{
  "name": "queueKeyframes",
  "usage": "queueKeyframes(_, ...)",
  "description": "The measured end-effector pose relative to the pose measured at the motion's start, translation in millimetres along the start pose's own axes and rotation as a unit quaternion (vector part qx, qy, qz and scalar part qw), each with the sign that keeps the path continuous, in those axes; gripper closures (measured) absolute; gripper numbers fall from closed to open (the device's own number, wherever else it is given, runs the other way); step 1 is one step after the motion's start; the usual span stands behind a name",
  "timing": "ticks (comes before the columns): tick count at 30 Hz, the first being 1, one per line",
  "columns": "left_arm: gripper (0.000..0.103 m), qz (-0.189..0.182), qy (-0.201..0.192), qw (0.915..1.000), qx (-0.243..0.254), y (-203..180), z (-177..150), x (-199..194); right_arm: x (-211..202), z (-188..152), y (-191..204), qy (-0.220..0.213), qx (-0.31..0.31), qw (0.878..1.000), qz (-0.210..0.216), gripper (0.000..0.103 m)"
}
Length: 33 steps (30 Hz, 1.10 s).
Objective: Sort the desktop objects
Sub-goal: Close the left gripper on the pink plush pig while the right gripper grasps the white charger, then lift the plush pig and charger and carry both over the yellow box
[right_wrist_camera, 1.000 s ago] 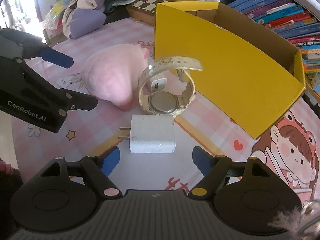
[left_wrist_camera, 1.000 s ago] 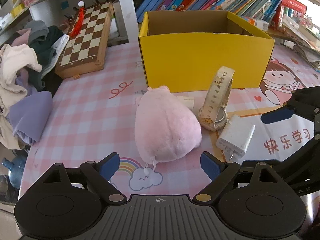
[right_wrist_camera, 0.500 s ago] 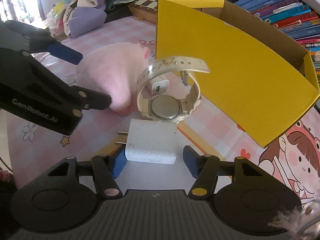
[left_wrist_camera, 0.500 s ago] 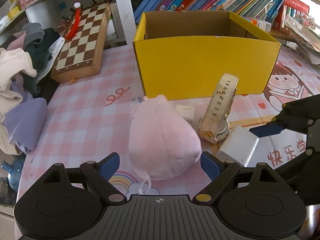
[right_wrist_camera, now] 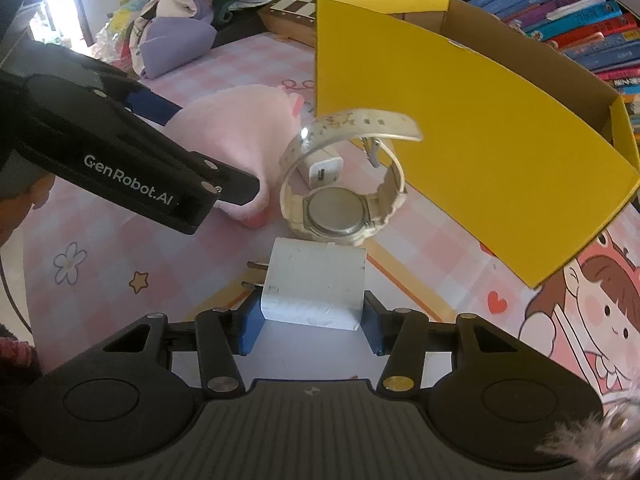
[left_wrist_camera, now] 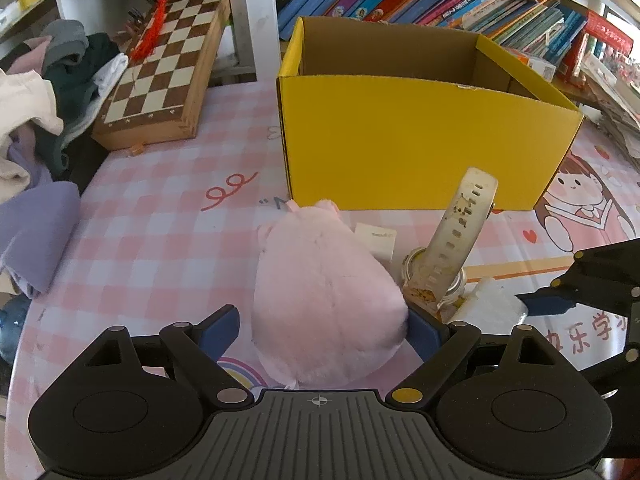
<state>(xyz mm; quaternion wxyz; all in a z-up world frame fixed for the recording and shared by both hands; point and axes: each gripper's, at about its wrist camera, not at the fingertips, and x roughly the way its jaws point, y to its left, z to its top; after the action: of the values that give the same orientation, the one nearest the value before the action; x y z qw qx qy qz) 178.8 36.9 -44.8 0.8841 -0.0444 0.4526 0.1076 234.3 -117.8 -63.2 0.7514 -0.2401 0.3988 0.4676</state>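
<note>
Left gripper (left_wrist_camera: 322, 330) straddles the pink plush toy (left_wrist_camera: 324, 300), blue pads on either flank. Contact looks made on its right side; left pad shows a slight gap, so can't tell if it's clamped.

Right gripper (right_wrist_camera: 310, 322) has both pads pressed on the sides of the white charger (right_wrist_camera: 314, 286), prongs pointing left, charger on the table mat (right_wrist_camera: 120, 264).

White wristwatch (right_wrist_camera: 340, 208) stands on its case just beyond the charger, touching or nearly so, strap arched up. A second small white adapter (right_wrist_camera: 322, 168) sits behind it, next to the plush.

Yellow cardboard box (left_wrist_camera: 416, 140) is open-topped, beyond all three items, interior bare as far as visible.

Clutter: chessboard (left_wrist_camera: 160, 76) and clothes pile (left_wrist_camera: 36, 120) far left, books (left_wrist_camera: 460, 4) behind the box.
</note>
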Motion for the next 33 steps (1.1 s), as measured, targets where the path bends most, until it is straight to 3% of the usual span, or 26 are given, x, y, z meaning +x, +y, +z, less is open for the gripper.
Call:
queueKeyframes(5, 0.015, -0.026, 0.006, 0.9992, -0.031, 11.3, -4.7, 4.3, -4.2, -2.5, -2.1, 0.006, 0.020, 1.000, -0.013, 0.055)
queueKeyframes(7, 0.027, -0.039, 0.007, 0.9985, -0.038, 15.3, -6.8, 3.7, -7.5, -4.2, -1.9, 0.007, 0.025, 1.000, -0.018, 0.055)
queueKeyframes(13, 0.035, -0.046, 0.002, 0.9983, -0.035, 19.2, -11.5, -3.6, -19.0, -9.8, -1.0, 0.009, 0.040, 0.999, -0.032, 0.055)
queueKeyframes(33, 0.037, -0.064, -0.049, 0.9967, -0.010, 29.7, -26.1, -58.5, -64.8, -30.8, 12.4, -0.012, 0.120, 0.989, -0.082, 0.055)
